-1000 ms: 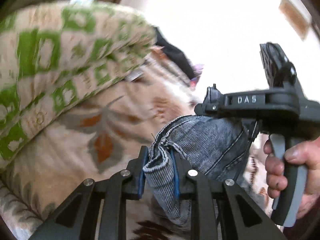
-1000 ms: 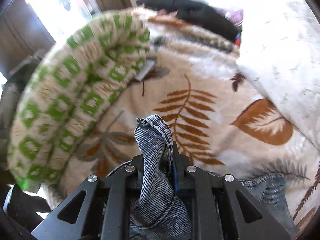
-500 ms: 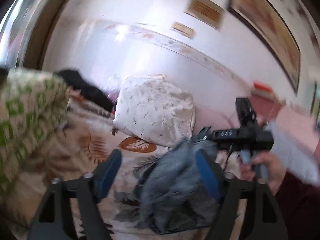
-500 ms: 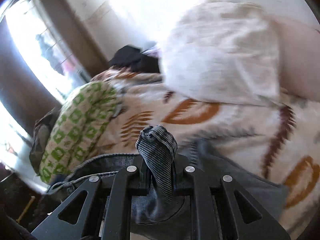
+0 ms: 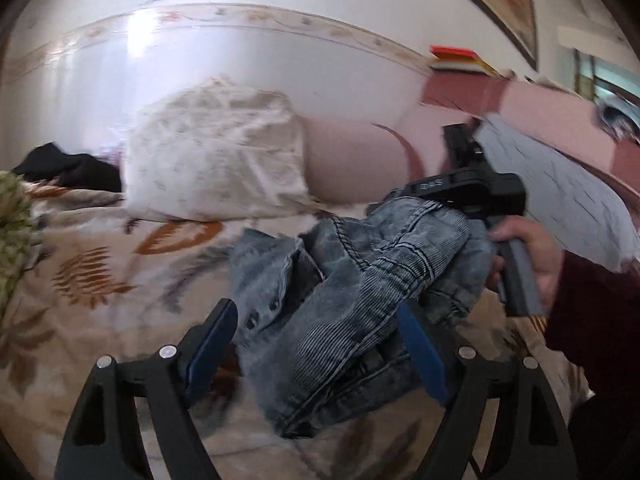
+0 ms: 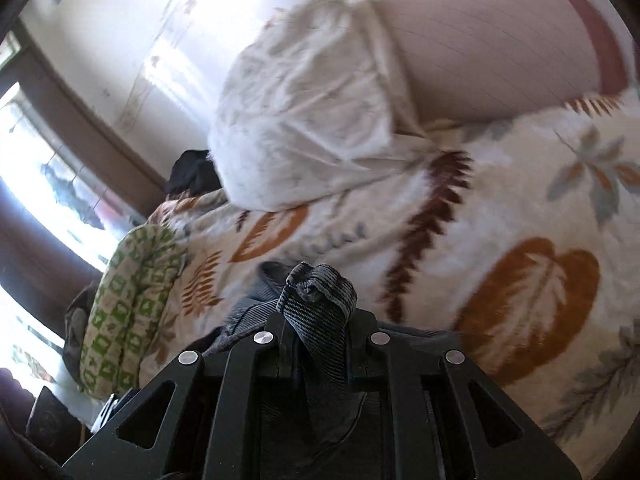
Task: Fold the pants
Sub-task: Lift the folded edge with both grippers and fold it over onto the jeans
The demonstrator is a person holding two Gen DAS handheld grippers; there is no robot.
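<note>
Left wrist view first: the left gripper (image 5: 316,344) has its blue-padded fingers (image 5: 208,340) spread wide, and they grip nothing. The figure for its opening jumped up and has held level over the last half second, so the fingers have just let go. The pants (image 5: 360,280), grey-blue denim, lie bunched in a heap between and beyond the two pads, draped on the bed (image 5: 80,312) with its cream blanket of orange and brown leaves. The cloth passes close to the right-hand pad, but whether it touches is hard to tell through the blur. Beyond the heap a white pillow (image 5: 212,168) leans at the pink headboard (image 5: 352,160). On the right a hand (image 5: 532,252) in a dark red sleeve holds the right gripper (image 5: 472,188) by its grey handle, right over the far end of the denim.

Right wrist view now: the right gripper (image 6: 318,316) is clamped tight, its fingers pinching a rolled fold of the pants (image 6: 320,296) that pokes up between them. More denim hangs under the frame. Ahead is the leaf-print bed (image 6: 520,280), the white pillow (image 6: 304,120) and, at left, a green-and-cream patterned bolster (image 6: 128,308) by the window.
</note>
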